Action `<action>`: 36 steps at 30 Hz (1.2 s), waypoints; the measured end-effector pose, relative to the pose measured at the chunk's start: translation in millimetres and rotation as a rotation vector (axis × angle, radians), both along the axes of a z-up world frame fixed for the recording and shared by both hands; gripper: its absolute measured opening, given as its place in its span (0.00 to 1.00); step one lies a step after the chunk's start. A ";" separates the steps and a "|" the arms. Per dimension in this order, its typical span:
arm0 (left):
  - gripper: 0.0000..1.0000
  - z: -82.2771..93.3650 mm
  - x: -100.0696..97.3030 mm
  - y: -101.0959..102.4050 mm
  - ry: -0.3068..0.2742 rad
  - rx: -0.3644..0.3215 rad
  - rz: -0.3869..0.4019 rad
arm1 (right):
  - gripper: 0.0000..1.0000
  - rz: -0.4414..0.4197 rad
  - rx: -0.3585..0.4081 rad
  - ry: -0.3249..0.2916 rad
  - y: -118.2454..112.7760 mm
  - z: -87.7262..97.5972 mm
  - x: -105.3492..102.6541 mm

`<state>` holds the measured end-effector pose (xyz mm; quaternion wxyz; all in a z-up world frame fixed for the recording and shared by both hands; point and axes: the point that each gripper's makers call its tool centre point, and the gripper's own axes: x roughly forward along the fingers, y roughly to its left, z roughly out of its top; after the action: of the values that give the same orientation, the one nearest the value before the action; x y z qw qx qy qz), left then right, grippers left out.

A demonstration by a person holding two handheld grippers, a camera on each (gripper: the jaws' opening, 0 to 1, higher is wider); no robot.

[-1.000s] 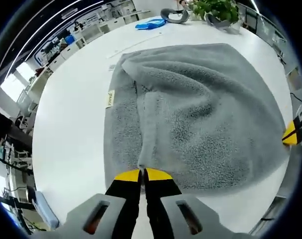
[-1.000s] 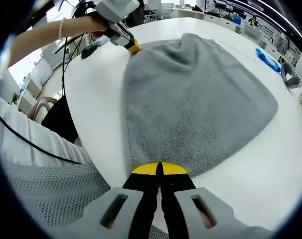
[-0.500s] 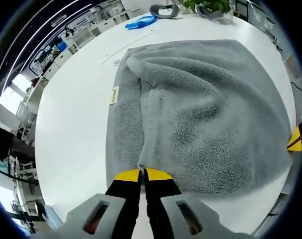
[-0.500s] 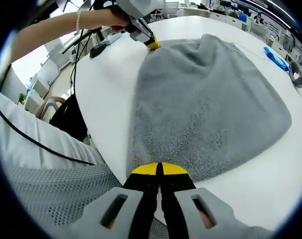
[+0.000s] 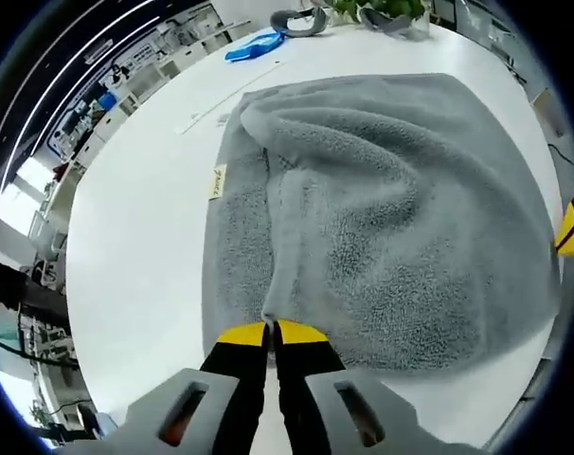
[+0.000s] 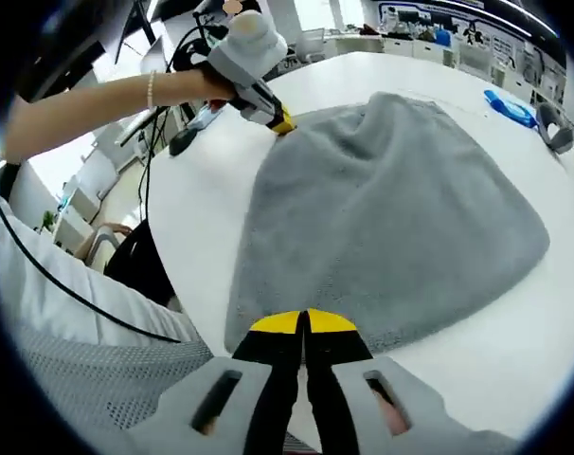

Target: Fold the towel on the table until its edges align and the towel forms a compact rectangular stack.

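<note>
A grey terry towel (image 5: 382, 218) lies spread and rumpled on the white table (image 5: 135, 237), with a small label (image 5: 214, 182) at its left edge. My left gripper (image 5: 271, 329) is shut on the towel's near corner, where a ridge of cloth runs up from the jaws. In the right gripper view the towel (image 6: 391, 209) fans out ahead, and my right gripper (image 6: 301, 322) is shut on its near edge. The left gripper (image 6: 280, 123), held by a person's hand, pinches the far corner there. The right gripper's yellow tip (image 5: 568, 232) shows at the towel's right edge.
A blue object (image 5: 254, 45), a grey curved object (image 5: 301, 19) and a potted plant (image 5: 382, 9) sit at the table's far side. A person's arm (image 6: 107, 104), black cables (image 6: 69, 284) and a grey mesh surface (image 6: 98, 379) lie beyond the table's edge.
Both grippers have kept their hold on the towel. Both views have shifted a little; in the right gripper view the left gripper and hand now sit lower and more central.
</note>
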<state>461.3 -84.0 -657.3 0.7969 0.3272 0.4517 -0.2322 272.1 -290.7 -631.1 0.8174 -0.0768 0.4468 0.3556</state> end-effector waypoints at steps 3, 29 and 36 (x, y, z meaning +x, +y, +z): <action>0.03 0.0 2.7 -1.3 -0.001 0.012 -0.019 | 0.00 -0.035 -0.021 -0.020 -16.7 2.3 15.2; 0.02 0.3 9.9 -4.2 0.018 -0.029 0.018 | 0.00 -0.233 -0.238 -0.026 -121.2 -29.8 122.9; 0.02 0.6 11.6 -4.6 0.013 -0.012 0.002 | 0.00 -0.249 -0.252 -0.008 -122.7 -30.3 108.9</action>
<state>472.9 -88.6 -656.6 0.7960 0.3204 0.4559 -0.2365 381.0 -413.4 -661.4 0.8409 -0.1240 0.4905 0.1923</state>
